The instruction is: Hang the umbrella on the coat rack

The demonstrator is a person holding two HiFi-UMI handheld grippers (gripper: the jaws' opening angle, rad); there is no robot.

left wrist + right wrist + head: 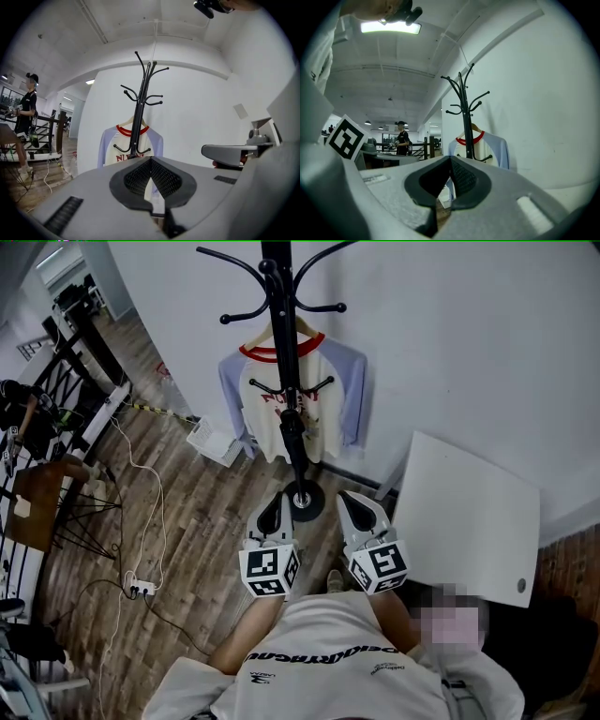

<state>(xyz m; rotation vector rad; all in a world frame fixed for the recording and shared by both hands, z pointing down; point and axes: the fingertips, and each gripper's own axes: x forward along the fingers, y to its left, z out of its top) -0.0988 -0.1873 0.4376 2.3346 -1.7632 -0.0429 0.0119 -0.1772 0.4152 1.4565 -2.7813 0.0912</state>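
Hang looks done to me, so the step is backing off clean. The left gripper (274, 499) has its fingers (136, 180) closed with nothing between them. The right gripper (353, 499) has its fingers (465, 180) closed too, and they are empty. Both sit side by side at lower centre of the head view, pointing at the black metal coat rack (277, 296) and well apart from it.

To do it well, I'd pull straight back toward the bottom of the frame, level, with no sideways swing. That way neither gripper clips a lower hook or drags the cream raglan shirt with lilac sleeves and red collar (330, 404). I'd also stay off the rack's round base (305, 500), since a knock could rock the pole and shake the load loose. Before calling it finished I'd check that the loop is seated in the hook's curve.

What I take for the slim black folded umbrella (294, 442) is at centre frame in the head view. It is rolled tight and hangs upright against the pole, just under the lower pair of hooks. It sits in front of the shirt with its tip down near the base. Which hook carries it, and by what strap or handle, is too small to tell. Neither gripper view shows it, because the fingers cover that part of the pole.
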